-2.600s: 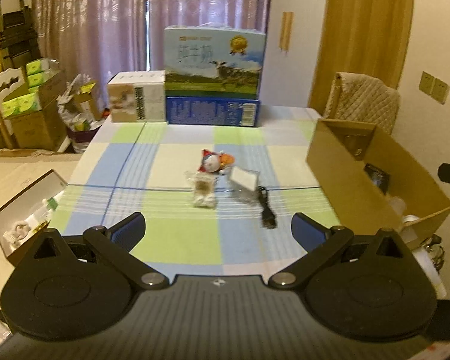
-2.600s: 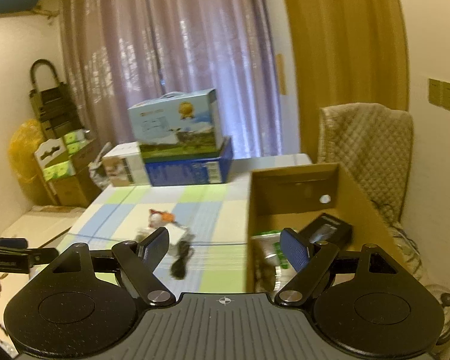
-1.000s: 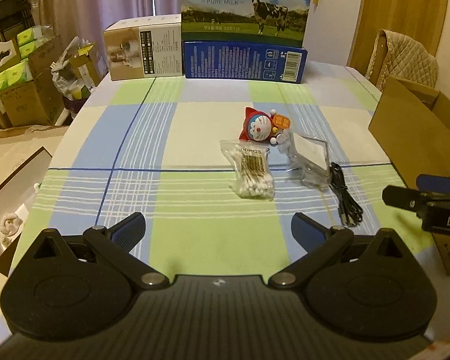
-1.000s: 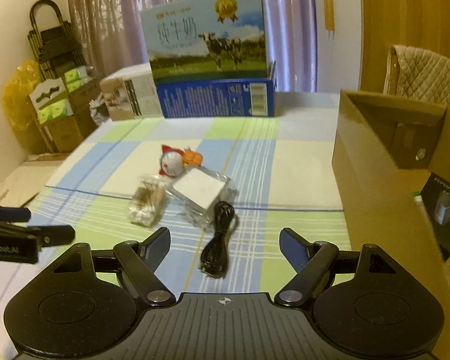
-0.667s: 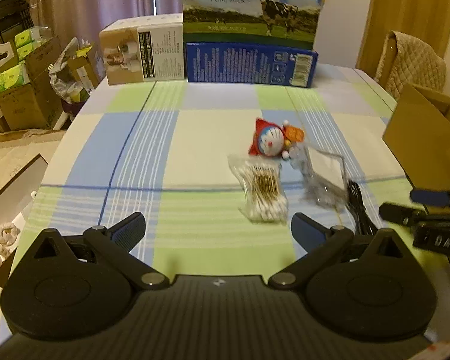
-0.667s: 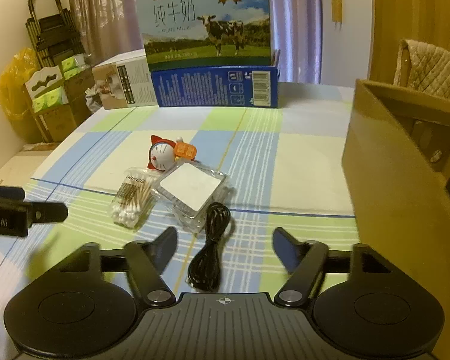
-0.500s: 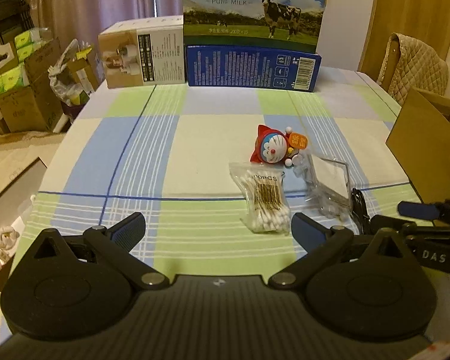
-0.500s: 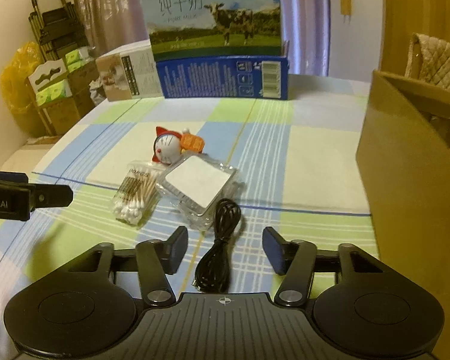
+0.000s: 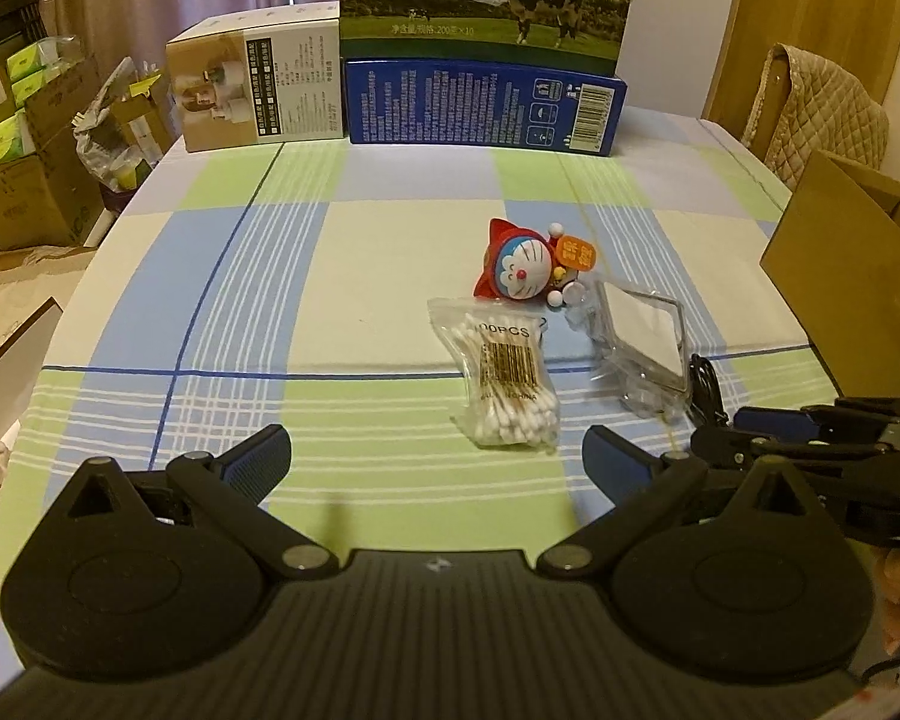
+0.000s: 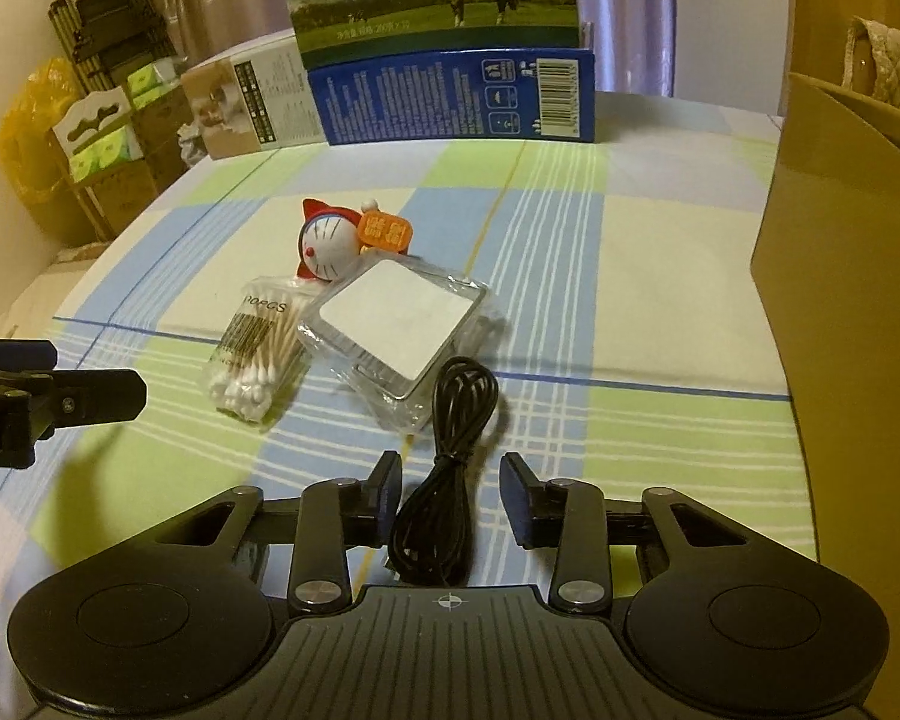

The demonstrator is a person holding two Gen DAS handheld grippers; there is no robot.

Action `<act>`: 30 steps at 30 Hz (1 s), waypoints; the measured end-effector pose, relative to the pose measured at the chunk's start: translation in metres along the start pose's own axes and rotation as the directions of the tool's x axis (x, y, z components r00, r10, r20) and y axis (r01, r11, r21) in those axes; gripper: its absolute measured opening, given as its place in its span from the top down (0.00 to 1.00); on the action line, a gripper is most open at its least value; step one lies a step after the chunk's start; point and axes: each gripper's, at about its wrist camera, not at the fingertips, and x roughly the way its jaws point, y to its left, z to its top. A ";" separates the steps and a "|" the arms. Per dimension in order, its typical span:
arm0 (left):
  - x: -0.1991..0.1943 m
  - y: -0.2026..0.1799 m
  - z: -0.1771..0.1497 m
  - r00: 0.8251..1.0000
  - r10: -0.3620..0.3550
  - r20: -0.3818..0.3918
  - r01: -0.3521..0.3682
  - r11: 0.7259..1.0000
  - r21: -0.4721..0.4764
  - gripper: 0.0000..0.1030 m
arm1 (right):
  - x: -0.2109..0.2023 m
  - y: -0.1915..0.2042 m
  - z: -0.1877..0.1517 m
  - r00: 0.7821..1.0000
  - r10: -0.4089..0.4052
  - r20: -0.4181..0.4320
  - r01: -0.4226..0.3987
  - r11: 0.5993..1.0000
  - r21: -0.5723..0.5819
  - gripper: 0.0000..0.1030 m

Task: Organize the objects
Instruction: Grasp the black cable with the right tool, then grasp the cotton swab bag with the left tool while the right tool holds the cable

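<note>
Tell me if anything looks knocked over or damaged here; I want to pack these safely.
Only the cartoon figurine looks off: it lies tipped on its side on the tablecloth, against the clear plastic case. The cotton swab bag and black cable look intact.

Checked table (image 9: pixel 390 264) — swabs (image 9: pixel 510 384), toy (image 9: pixel 522 267), cable (image 10: pixel 450 456).

matt checked cloth tablecloth (image 9: pixel 342 276); glossy clear plastic case (image 10: pixel 402 330); brown cardboard box (image 10: pixel 840 312).
</note>
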 end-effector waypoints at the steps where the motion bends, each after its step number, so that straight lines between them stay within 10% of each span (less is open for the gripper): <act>1: 0.001 -0.001 0.000 1.000 0.000 -0.001 0.000 1.000 -0.001 0.01 | 0.001 0.000 0.000 1.000 0.003 0.002 -0.003 1.000 -0.001 0.68; 15: 0.028 -0.011 0.003 1.000 -0.003 0.000 0.003 0.999 0.042 0.02 | 0.006 -0.002 0.003 1.000 -0.005 -0.028 0.005 1.000 0.017 0.87; 30: 0.075 -0.019 0.017 0.998 -0.055 -0.009 0.056 0.997 0.057 0.26 | 0.001 -0.015 0.009 0.999 -0.033 -0.022 0.035 0.996 0.078 0.89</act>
